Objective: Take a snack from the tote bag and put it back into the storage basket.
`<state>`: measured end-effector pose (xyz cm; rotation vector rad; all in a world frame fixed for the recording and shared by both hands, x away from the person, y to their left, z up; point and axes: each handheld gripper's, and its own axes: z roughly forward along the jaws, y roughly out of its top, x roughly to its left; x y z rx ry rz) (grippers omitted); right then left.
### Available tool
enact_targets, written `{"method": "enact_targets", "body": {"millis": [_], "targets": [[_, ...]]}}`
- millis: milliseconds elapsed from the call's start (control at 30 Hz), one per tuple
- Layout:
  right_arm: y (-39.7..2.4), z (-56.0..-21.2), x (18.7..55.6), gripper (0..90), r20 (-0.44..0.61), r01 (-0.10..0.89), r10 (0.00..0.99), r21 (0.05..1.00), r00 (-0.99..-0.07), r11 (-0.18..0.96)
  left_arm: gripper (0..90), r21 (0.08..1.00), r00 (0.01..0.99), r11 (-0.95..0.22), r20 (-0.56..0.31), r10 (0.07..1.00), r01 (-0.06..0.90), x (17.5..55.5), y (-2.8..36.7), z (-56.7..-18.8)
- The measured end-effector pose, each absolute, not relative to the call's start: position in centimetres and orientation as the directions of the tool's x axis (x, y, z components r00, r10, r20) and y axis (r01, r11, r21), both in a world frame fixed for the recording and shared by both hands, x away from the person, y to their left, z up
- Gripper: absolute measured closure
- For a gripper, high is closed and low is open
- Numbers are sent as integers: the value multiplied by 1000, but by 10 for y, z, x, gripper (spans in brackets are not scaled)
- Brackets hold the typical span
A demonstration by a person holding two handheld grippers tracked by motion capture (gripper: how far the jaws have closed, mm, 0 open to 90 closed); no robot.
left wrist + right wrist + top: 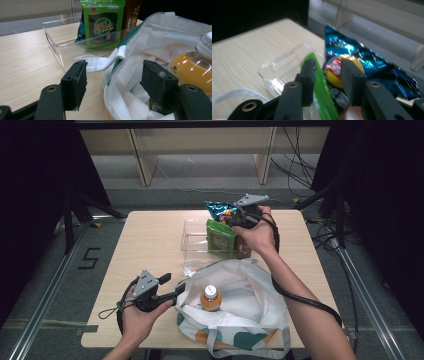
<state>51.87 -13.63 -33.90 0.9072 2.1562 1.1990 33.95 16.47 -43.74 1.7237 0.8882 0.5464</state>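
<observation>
Pale wooden tabletop point(150, 240): my white tote bag point(240, 305) at the near edge holds one juice bottle point(211, 298). My left gripper point(112, 82) holds its rim, jaws apart. Far side, right gripper's point(325, 75) jaws loosely straddle the green seaweed packet point(221, 237) in the clear tray point(192, 237); snacks remain unpacked.

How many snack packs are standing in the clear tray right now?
3: the green seaweed pack at the front, the blue foil bag behind it, the brown pack beside the green one. More may be hidden behind them.

Green seaweed packet point(221, 237) stands upright in the clear tray point(192, 236).
</observation>
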Motion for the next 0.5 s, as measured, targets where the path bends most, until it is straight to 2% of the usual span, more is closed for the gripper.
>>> {"method": "enact_targets", "body": {"millis": [33, 167, 500], "targets": [[-138, -335, 514, 605, -43, 329, 745, 879, -666, 344, 363, 944, 619, -151, -66, 783, 292, 339, 165, -437], [-146, -332, 505, 547, -10, 317, 743, 900, -670, 298, 363, 951, 627, -126, -85, 774, 284, 338, 164, -437], [-182, -330, 463, 489, 10, 287, 769, 931, -639, 226, 364, 955, 638, -134, -70, 767, 265, 334, 166, -436]]}}
